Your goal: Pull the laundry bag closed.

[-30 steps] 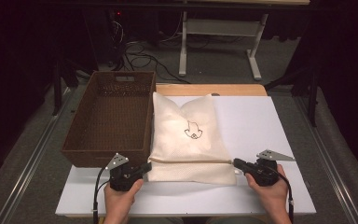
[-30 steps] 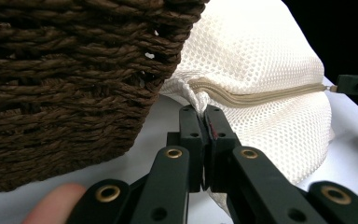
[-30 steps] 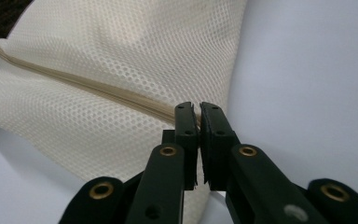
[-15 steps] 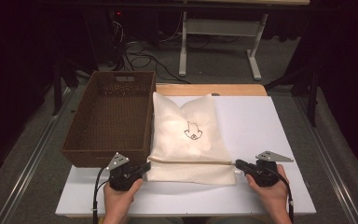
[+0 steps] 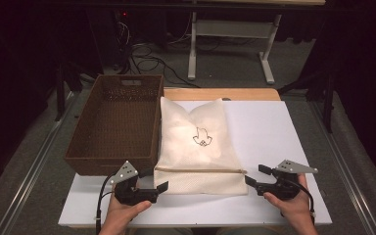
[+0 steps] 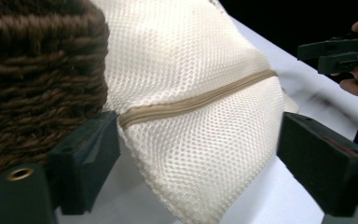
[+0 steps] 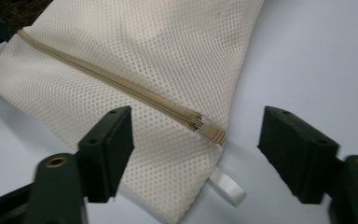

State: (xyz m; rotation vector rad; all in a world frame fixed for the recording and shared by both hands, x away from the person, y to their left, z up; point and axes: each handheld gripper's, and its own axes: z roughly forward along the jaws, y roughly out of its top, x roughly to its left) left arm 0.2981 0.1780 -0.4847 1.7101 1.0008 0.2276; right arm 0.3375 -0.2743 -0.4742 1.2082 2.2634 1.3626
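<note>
Mesh bag [image 5: 196, 147]: lying flat on the white bench [image 5: 274, 127], long axis running from 12 to 6 o'clock in the high view, near end bulging slightly; touching the basket's right wall along its left edge.
Bag print [image 5: 201, 137]: showing as a small dark outline drawing near the bag's middle, too small to read.
Zipper [image 5: 200, 170]: running across the bag near its 6 o'clock end, from 9 to 3 o'clock; closed along the stretch showing in both gripper views.
Zipper pull [image 7: 213, 134]: sitting at the zipper's right end, close to the bag's edge, between the right gripper's jaws.
White loop tab [image 7: 226, 185]: sticking out from the bag's corner onto the bench, just beside the pull.
Left gripper [image 5: 157, 182]: resting at 7 o'clock on the bench, pointing toward 3 o'clock at the bag's near left corner; jaws having just been opening, now standing wide apart, with the zipper's left end and the bag's corner lying between them, not pinched.
Right gripper [image 5: 257, 175]: resting at 5 o'clock, pointing toward 9 o'clock at the bag's near right corner; jaws having just been opening, now spread wide, straddling the corner without pressing on it.
Basket [image 5: 115, 161]: standing at 9 to 10 o'clock, dark brown woven, rectangular, just behind the left gripper.
Hands: wrapping each gripper body from the 6 o'clock edge.
</note>
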